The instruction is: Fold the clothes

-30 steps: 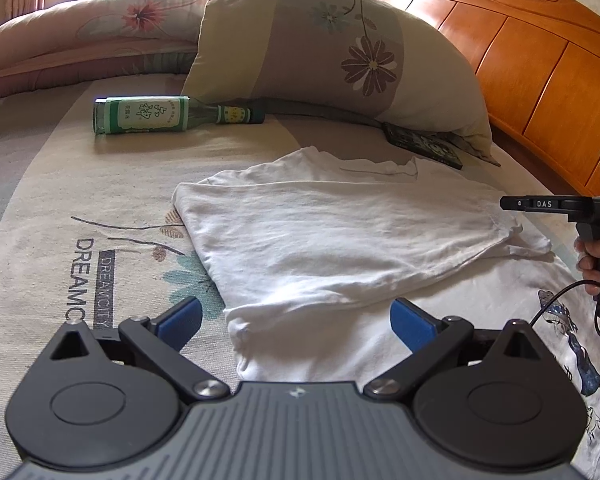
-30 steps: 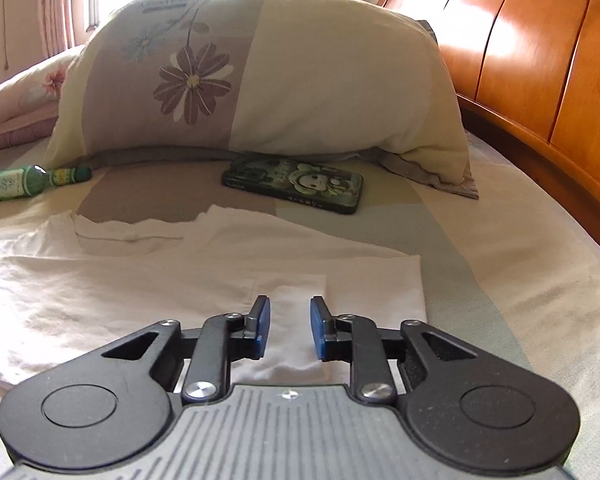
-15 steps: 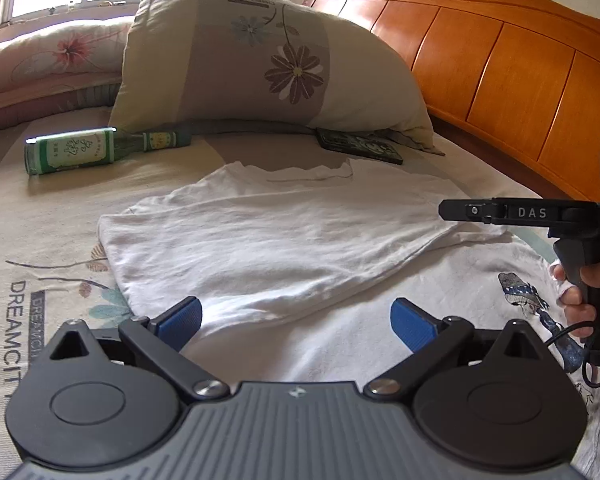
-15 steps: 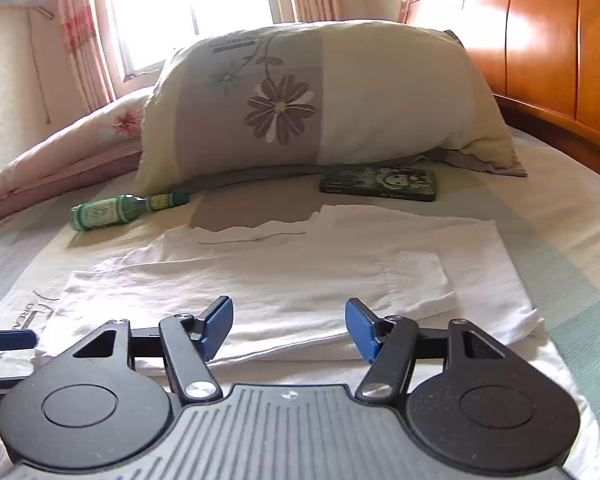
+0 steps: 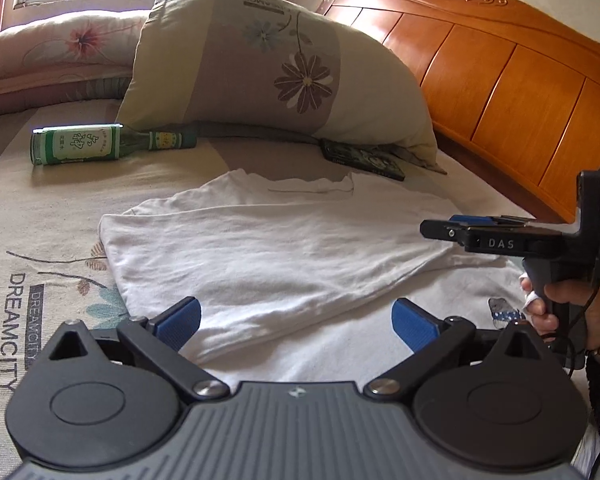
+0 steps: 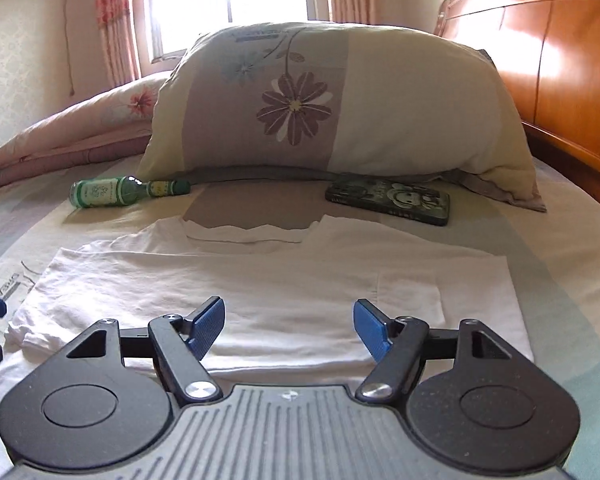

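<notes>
A white T-shirt (image 5: 268, 256) lies spread on the bed, its upper part folded over the lower part, with the collar toward the pillow. The same T-shirt (image 6: 284, 280) fills the middle of the right wrist view. My left gripper (image 5: 296, 318) is open just above the shirt's near fold, holding nothing. My right gripper (image 6: 288, 322) is open over the folded edge, with nothing between its blue pads. In the left wrist view the right gripper (image 5: 456, 226) hovers above the shirt's right side, held by a hand (image 5: 548, 304).
A green glass bottle (image 5: 96, 144) lies left of the floral pillow (image 5: 276, 64). A dark phone case (image 6: 392, 198) rests by the pillow's right end. The wooden headboard (image 5: 512, 80) runs along the right. A folded quilt (image 6: 80, 136) sits at the far left.
The right gripper has opened from nearly shut to wide and has risen and drawn back from the shirt. The left gripper stayed open while its view swung over the shirt.
</notes>
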The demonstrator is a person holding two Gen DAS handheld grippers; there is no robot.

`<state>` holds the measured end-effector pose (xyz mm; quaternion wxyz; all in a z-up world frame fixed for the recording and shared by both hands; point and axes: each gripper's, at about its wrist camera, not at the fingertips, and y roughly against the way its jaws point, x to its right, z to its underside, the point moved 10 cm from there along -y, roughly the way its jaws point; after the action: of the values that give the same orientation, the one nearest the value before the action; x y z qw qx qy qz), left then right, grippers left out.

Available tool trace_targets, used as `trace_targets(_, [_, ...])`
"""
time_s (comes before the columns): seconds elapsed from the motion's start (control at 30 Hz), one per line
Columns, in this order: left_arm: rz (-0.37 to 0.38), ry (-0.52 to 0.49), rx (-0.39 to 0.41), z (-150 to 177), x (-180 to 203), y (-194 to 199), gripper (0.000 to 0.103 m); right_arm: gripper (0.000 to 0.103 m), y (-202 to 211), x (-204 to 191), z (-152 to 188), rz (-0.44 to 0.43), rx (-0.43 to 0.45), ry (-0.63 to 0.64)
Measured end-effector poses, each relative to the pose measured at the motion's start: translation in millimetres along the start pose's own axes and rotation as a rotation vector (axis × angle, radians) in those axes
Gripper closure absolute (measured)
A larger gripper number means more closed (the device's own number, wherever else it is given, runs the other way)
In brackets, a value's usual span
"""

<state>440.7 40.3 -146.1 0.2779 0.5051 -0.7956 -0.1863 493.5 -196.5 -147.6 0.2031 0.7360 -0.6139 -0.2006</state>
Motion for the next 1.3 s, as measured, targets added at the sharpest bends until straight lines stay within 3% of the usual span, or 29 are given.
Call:
trace_targets(0.13, [0.013,0.110,-0.110,16.6,-17.4,-29.5,0.003,0.026,-16.7,17.3,14.5,0.040,-0.093,-0.004])
trace_targets(0.27, [-0.055,0.089,-0.163,15.9,-20.6,-10.3,0.002,0.025,-16.4,29.2,24.4,0.026,-0.122,-0.014])
trace_targets(0.4, [-0.127,-0.015,-0.120,-23.3,-18.7,-6.2,0.001,0.022,-14.2,30.6,25.5,0.005,-0.125,-0.026])
trace_targets(0.47, [-0.137,-0.011,-0.107,-40.0,-24.6,-21.2,0.001,0.020,-13.5,30.8,25.9,-0.004,-0.127,-0.033])
trace_targets(0.63, [-0.194,0.144,-0.180,-29.6,-77.3,-72.1,0.002,0.018,-12.4,31.8,26.5,-0.030,-0.132,-0.050])
trace_targets(0.77, [-0.235,0.236,-0.103,-41.6,-104.3,-69.9,0.002,0.016,-13.2,33.1,26.9,-0.047,-0.135,-0.062])
trace_targets(0.87, [-0.267,0.208,-0.073,-58.6,-100.0,-64.8,0.002,0.014,-13.2,32.6,26.6,-0.045,-0.137,-0.066])
trace_targets(1.03, [-0.125,0.134,-0.086,-70.0,-64.2,-82.5,0.002,0.011,-12.3,30.0,27.7,-0.040,-0.139,-0.054])
trace_targets(1.07, [-0.133,0.145,-0.096,-68.4,-67.2,-88.2,0.002,0.011,-12.1,29.7,27.9,-0.041,-0.139,-0.052])
trace_targets(1.17, [-0.253,0.231,-0.122,-63.3,-98.8,-101.3,0.003,0.010,-11.9,30.5,28.3,-0.052,-0.137,-0.053])
trace_targets(1.23, [-0.311,0.302,-0.098,-69.3,-119.3,-97.9,0.004,0.007,-12.1,31.2,28.6,-0.061,-0.134,-0.056])
trace_targets(1.3, [-0.267,0.329,-0.062,-79.6,-116.6,-92.7,0.004,0.006,-12.5,31.0,29.3,-0.066,-0.132,-0.049])
